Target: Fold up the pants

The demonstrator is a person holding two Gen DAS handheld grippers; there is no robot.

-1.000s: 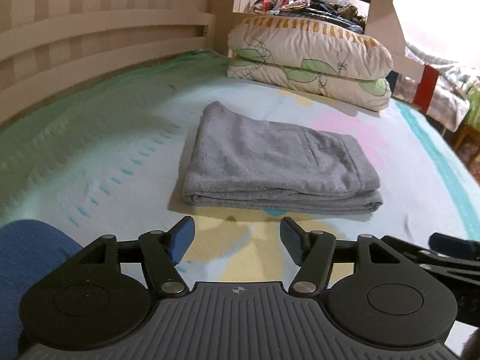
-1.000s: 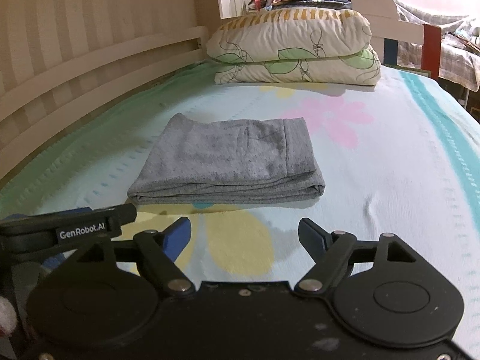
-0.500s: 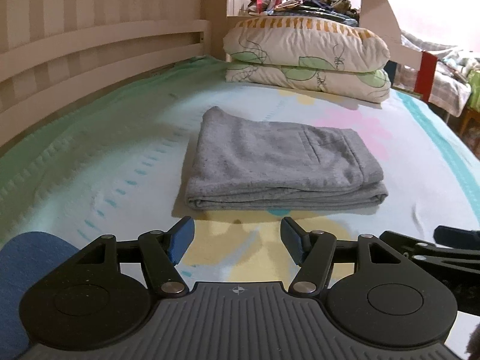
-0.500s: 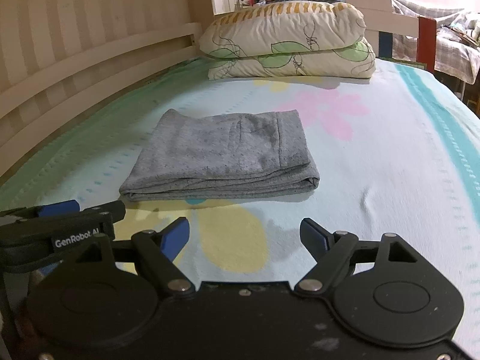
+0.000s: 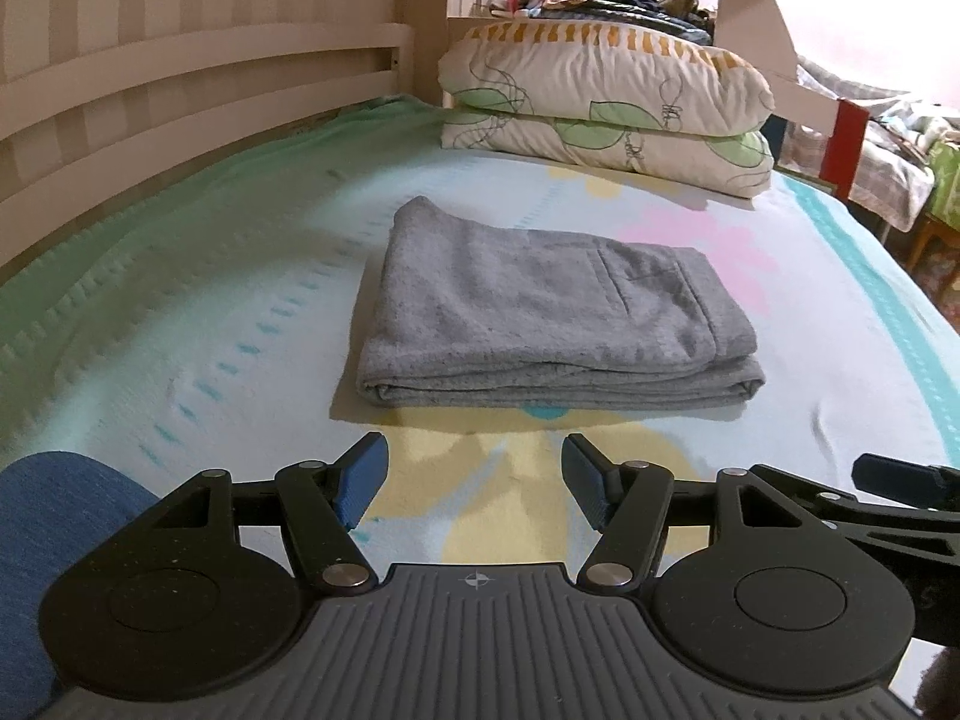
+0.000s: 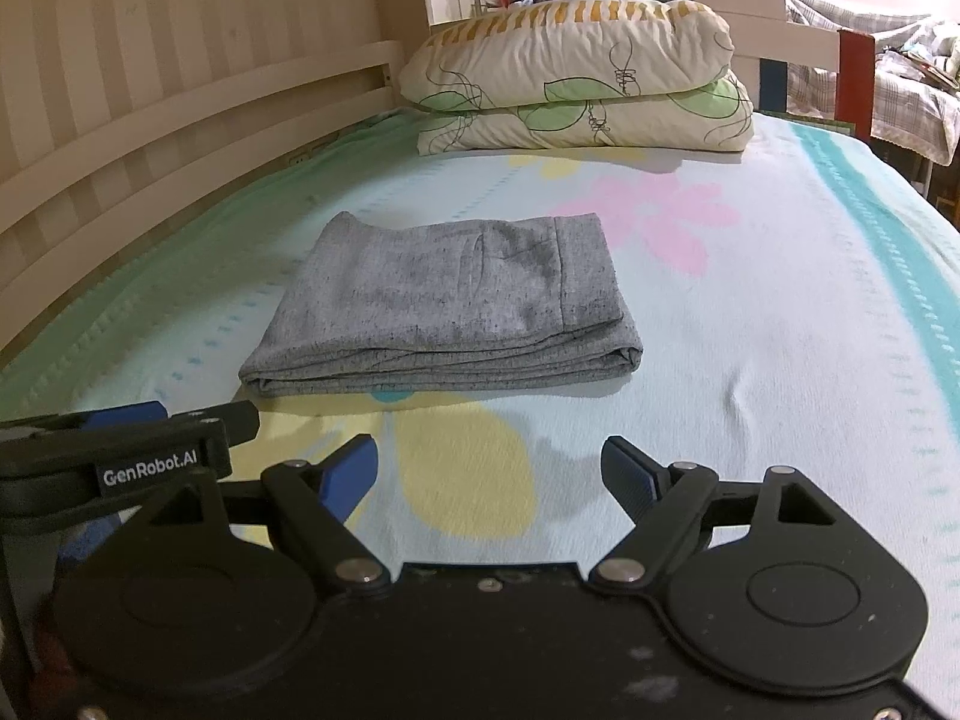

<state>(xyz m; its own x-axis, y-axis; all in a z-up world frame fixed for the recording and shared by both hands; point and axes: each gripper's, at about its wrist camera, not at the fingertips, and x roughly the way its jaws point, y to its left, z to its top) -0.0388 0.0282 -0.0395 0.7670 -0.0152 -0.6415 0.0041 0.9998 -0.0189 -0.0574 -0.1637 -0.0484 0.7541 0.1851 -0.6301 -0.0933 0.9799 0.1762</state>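
Grey pants (image 5: 540,312) lie folded in a flat rectangle on the flowered bed sheet (image 5: 180,312), with the folded edges toward me. They also show in the right wrist view (image 6: 444,312). My left gripper (image 5: 474,480) is open and empty, a short way in front of the pants and apart from them. My right gripper (image 6: 489,474) is open and empty too, in front of the pants. The left gripper's side shows at the left of the right wrist view (image 6: 120,450).
Two stacked pillows (image 5: 606,108) lie at the head of the bed, also in the right wrist view (image 6: 582,84). A wooden rail (image 5: 180,90) runs along the left side. The bed's right edge drops off toward furniture (image 5: 882,180). A blue sleeve (image 5: 42,540) is at lower left.
Both grippers have drawn back and dropped slightly, so the view sits lower over the bed. The pants have not moved. Both grippers stay open.
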